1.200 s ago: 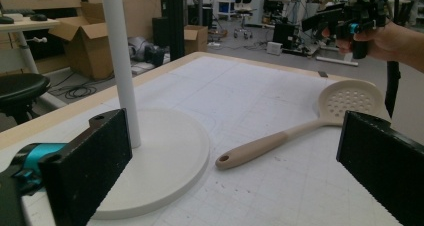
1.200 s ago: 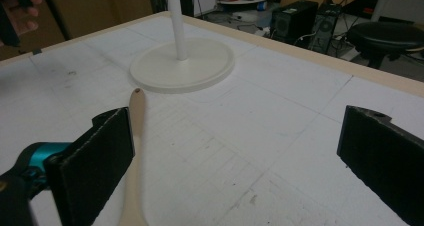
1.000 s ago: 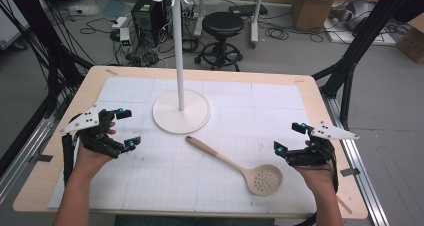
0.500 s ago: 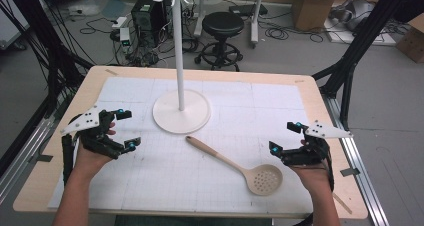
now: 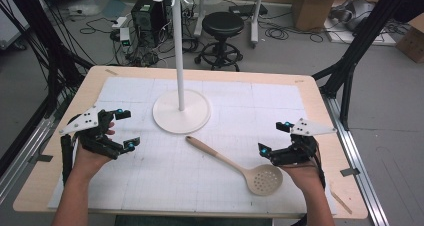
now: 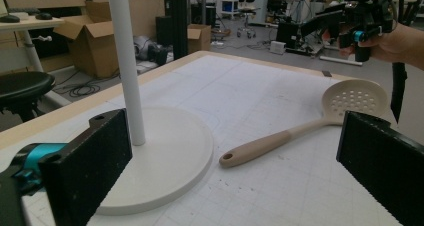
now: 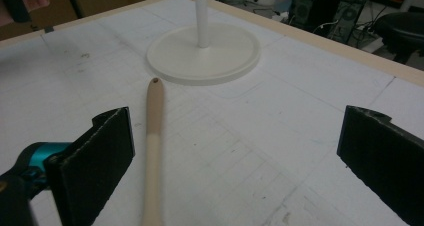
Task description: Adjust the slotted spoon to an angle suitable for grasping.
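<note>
A beige slotted spoon (image 5: 227, 161) lies flat on the white mat, handle end toward the white stand's round base (image 5: 181, 112) and perforated head (image 5: 265, 179) near the front right. My right gripper (image 5: 274, 137) hovers open just right of the head, with nothing between its jaws. In the right gripper view the handle (image 7: 152, 136) runs past the left jaw, inside the open gap (image 7: 240, 156). My left gripper (image 5: 126, 129) is open at the mat's left side, apart from the spoon. It faces the spoon (image 6: 300, 131) and the stand's base (image 6: 170, 156).
The stand's tall pole (image 5: 176, 51) rises from the base and carries hooks at the top. The wooden table edge (image 5: 320, 101) frames the mat. Behind the table the floor holds a stool (image 5: 223, 26), cables and boxes. Black frame legs flank both sides.
My right gripper has shifted left, closer to the spoon's head. The left gripper and the spoon have stayed where they were.
</note>
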Action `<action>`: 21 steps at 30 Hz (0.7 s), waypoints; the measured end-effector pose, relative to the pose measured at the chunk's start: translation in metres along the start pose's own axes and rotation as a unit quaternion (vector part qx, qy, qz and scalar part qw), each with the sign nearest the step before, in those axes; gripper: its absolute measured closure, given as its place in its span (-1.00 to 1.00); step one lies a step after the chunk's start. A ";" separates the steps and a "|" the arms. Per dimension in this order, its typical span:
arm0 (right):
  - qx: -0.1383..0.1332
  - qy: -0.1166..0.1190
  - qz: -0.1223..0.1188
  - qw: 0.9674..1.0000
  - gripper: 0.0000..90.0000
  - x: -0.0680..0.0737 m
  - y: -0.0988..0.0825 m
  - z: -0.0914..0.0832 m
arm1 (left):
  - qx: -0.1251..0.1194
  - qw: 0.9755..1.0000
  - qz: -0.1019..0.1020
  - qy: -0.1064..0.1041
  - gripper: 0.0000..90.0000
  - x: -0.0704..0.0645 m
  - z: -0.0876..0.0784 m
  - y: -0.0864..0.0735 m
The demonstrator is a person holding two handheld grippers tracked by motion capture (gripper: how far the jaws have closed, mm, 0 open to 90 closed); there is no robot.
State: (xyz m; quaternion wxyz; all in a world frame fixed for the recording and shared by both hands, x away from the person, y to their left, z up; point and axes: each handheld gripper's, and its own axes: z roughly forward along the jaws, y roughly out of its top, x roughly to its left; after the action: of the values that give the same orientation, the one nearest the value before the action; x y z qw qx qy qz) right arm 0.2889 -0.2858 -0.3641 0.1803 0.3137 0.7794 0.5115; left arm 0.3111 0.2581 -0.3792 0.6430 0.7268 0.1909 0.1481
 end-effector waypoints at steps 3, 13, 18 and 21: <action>0.010 0.009 -0.004 1.000 -0.99 0.004 0.005 0.007 | 0.001 1.000 0.003 0.003 -0.96 0.000 -0.003 0.001; 0.055 0.036 -0.034 0.997 -0.99 0.017 0.031 0.040 | 0.000 1.000 0.007 0.003 -0.96 0.000 -0.005 0.003; 0.070 0.043 -0.041 0.996 -0.99 0.020 0.037 0.051 | 0.000 1.000 0.008 0.000 -0.96 0.000 -0.004 0.003; 0.083 0.049 -0.044 0.994 -0.97 0.023 0.038 0.058 | 0.000 1.000 0.006 -0.001 -0.96 0.000 -0.004 0.003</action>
State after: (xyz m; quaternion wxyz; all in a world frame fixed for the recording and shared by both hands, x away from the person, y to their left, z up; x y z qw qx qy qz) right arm 0.3183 -0.2196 -0.3525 0.1377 0.2679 0.8399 0.4515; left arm 0.3092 0.2610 -0.3757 0.6421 0.7281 0.1860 0.1517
